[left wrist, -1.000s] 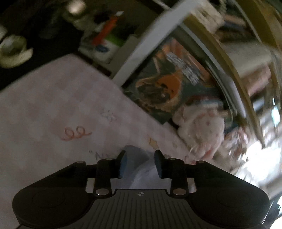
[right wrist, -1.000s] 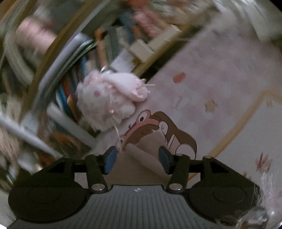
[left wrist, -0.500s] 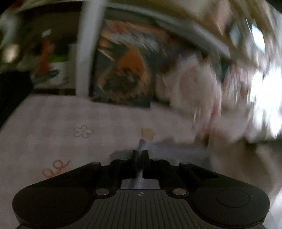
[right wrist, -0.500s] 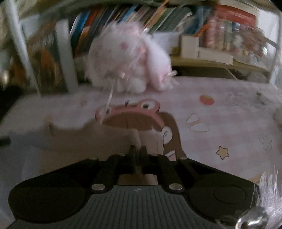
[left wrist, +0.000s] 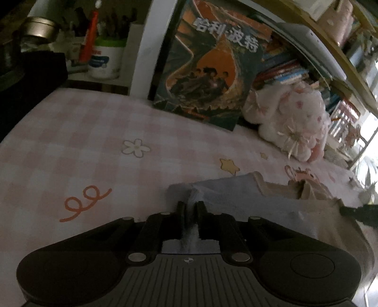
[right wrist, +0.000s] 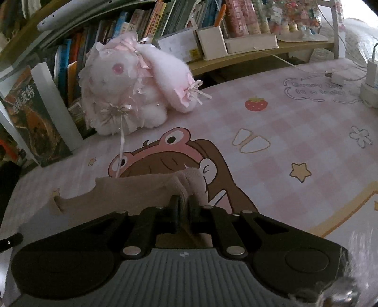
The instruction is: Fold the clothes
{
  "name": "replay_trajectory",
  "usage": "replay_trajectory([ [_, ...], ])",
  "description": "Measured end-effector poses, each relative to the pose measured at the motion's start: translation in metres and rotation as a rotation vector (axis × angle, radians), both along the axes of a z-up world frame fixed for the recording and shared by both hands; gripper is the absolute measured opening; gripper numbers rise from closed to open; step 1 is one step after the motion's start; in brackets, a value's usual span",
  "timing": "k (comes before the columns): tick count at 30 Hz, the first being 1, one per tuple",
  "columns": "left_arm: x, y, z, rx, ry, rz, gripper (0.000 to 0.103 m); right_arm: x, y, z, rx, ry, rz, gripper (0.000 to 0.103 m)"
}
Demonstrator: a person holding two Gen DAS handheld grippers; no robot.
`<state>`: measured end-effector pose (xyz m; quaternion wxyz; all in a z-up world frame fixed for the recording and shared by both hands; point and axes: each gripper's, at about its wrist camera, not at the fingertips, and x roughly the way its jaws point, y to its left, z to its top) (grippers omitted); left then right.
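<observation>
A garment lies across the pink checked mat. Its left part is pale blue-grey (left wrist: pixel 236 189) and its right part is beige (right wrist: pixel 132 191). My left gripper (left wrist: pixel 190 206) is shut on the blue-grey edge, with cloth bunched between the fingers. My right gripper (right wrist: pixel 183 200) is shut on the beige edge, which puckers up over the fingertips. The cloth spans between both grippers, and the right gripper's tip (left wrist: pixel 359 211) shows dark at the right of the left wrist view.
A pink plush rabbit (right wrist: pixel 132 87) sits at the back of the mat (right wrist: pixel 295 132) against a bookshelf (right wrist: pixel 165 21). A large upright book (left wrist: pixel 212 70) stands behind the mat. A white charger and cable (right wrist: pixel 368 78) lie at the far right.
Both grippers went from open to shut on the garment's edge. Both views then swung level and steadied, with the cloth edge lifted a little off the mat.
</observation>
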<state>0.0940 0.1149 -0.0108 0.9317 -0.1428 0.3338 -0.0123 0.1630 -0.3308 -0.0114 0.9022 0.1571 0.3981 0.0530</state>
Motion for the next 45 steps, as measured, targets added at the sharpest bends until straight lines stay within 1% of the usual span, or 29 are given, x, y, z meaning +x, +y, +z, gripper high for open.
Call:
replay_trajectory([
  [1,-0.001,0.001,0.001,0.004,-0.003,0.008,0.034,-0.004,0.005,0.005,-0.022,-0.007,-0.017,0.035],
  [2,-0.001,0.001,0.003,0.008,-0.006,0.017,0.041,-0.01,0.005,0.01,-0.045,-0.021,-0.032,0.04],
  [3,-0.006,0.003,0.007,0.019,-0.022,0.023,0.044,-0.014,0.004,0.014,-0.048,-0.035,-0.031,0.04],
  [4,-0.011,0.004,0.012,0.032,-0.042,0.029,0.045,-0.019,0.002,0.018,-0.048,-0.048,-0.028,0.04],
  [6,-0.021,0.008,0.021,0.032,-0.058,0.03,0.05,-0.03,-0.001,0.025,-0.052,-0.066,-0.022,0.042],
  [8,-0.032,0.011,0.027,0.034,-0.066,0.035,0.052,-0.043,0.0,0.031,-0.073,-0.086,-0.015,0.05],
  [10,-0.043,0.01,0.031,0.042,-0.067,0.046,0.059,-0.059,0.001,0.037,-0.092,-0.103,-0.006,0.063],
  [11,-0.05,0.01,0.033,0.046,-0.066,0.054,0.066,-0.066,0.002,0.038,-0.092,-0.102,-0.004,0.066],
  [12,-0.056,0.009,0.034,0.046,-0.063,0.06,0.069,-0.072,0.003,0.039,-0.091,-0.1,-0.003,0.07],
  [16,-0.078,0.0,0.036,0.046,-0.047,0.059,0.072,-0.095,0.007,0.034,-0.071,-0.038,-0.014,0.071],
  [20,-0.093,-0.015,0.033,0.079,-0.027,0.041,0.074,-0.111,0.016,0.031,-0.108,-0.008,-0.012,0.073],
  [22,-0.099,-0.023,0.032,0.098,-0.016,0.035,0.076,-0.117,0.021,0.032,-0.138,-0.009,0.008,0.078],
  [24,-0.105,-0.03,0.031,0.116,-0.005,0.032,0.08,-0.121,0.025,0.032,-0.177,-0.018,0.046,0.079],
  [28,-0.115,-0.047,0.03,0.156,0.011,0.04,0.082,-0.125,0.028,0.034,-0.248,-0.048,0.127,0.084],
  [33,-0.124,-0.073,0.034,0.208,0.008,0.094,0.082,-0.127,0.02,0.033,-0.264,-0.079,0.219,0.086],
  [37,-0.132,-0.101,0.039,0.219,0.015,0.162,0.083,-0.124,-0.001,0.029,-0.255,-0.082,0.3,0.086],
  [41,-0.141,-0.142,0.04,0.199,0.038,0.227,0.083,-0.121,-0.023,0.025,-0.245,-0.085,0.381,0.087],
  [45,-0.149,-0.186,0.036,0.235,0.057,0.279,0.083,-0.117,-0.045,0.022,-0.234,-0.087,0.463,0.087],
])
